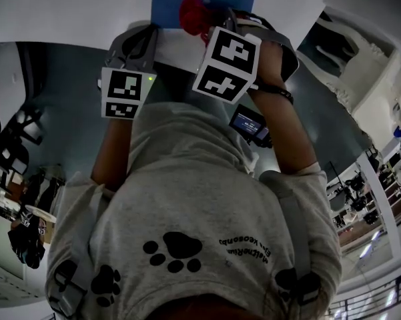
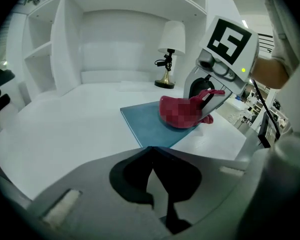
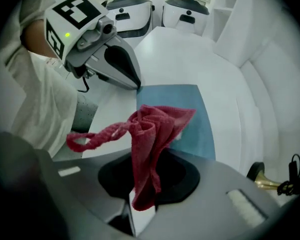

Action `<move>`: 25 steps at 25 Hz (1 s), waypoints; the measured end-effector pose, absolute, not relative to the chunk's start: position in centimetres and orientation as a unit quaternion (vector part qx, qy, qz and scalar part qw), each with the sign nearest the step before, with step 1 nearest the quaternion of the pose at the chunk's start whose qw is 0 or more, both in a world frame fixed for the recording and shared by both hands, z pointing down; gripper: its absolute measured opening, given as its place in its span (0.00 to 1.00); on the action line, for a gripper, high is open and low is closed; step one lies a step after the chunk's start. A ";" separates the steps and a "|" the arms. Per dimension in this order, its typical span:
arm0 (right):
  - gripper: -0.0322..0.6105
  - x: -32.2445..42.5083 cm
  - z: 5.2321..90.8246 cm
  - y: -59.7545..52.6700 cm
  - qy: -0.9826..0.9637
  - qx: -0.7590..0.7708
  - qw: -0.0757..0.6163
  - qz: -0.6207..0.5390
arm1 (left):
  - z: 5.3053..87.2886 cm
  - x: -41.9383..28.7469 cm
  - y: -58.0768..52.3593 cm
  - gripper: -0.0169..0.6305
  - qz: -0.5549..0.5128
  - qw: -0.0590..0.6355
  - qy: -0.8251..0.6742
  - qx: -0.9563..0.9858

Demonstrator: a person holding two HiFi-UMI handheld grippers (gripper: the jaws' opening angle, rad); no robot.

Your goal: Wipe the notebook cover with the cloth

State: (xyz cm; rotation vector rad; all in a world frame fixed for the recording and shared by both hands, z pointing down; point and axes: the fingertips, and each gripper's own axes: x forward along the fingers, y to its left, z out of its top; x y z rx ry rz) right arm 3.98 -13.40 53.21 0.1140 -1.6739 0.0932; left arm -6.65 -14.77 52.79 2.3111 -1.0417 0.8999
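Right gripper (image 3: 140, 201) pinching the cloth (image 3: 152, 131), left gripper (image 2: 150, 151) pressed together empty, I'm aiming for flat, light strokes across the notebook (image 3: 192, 109).

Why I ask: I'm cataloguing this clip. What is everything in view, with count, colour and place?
notebook: one, blue, flat on the table.
cloth: one, red, bunched over the notebook, clamped in the right gripper.
table: one, white, holding the notebook and lamp.
lamp: one, white shade, brass base, at the table's back.
shelving: one unit, white, behind the table.
left gripper: one, grey, jaws together and empty, tip by the notebook's near corner.
right gripper: one, grey, shut on the cloth.
person: one, grey paw-print shirt, holding both grippers.
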 end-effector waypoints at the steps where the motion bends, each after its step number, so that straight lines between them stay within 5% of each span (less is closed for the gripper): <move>1: 0.16 4.8 53.3 -13.3 -0.739 0.056 0.669 0.048 | 52.8 -6.6 -14.8 0.04 0.326 0.224 -0.377 0.838; 18: 0.16 15.5 53.9 -11.5 -0.682 0.132 0.707 0.135 | 53.1 -6.7 -14.9 0.04 0.332 0.236 -0.372 0.834; 25: 0.16 15.1 49.7 -12.6 -0.720 0.251 0.616 0.196 | 51.8 -6.9 -14.9 0.04 0.340 0.250 -0.358 0.833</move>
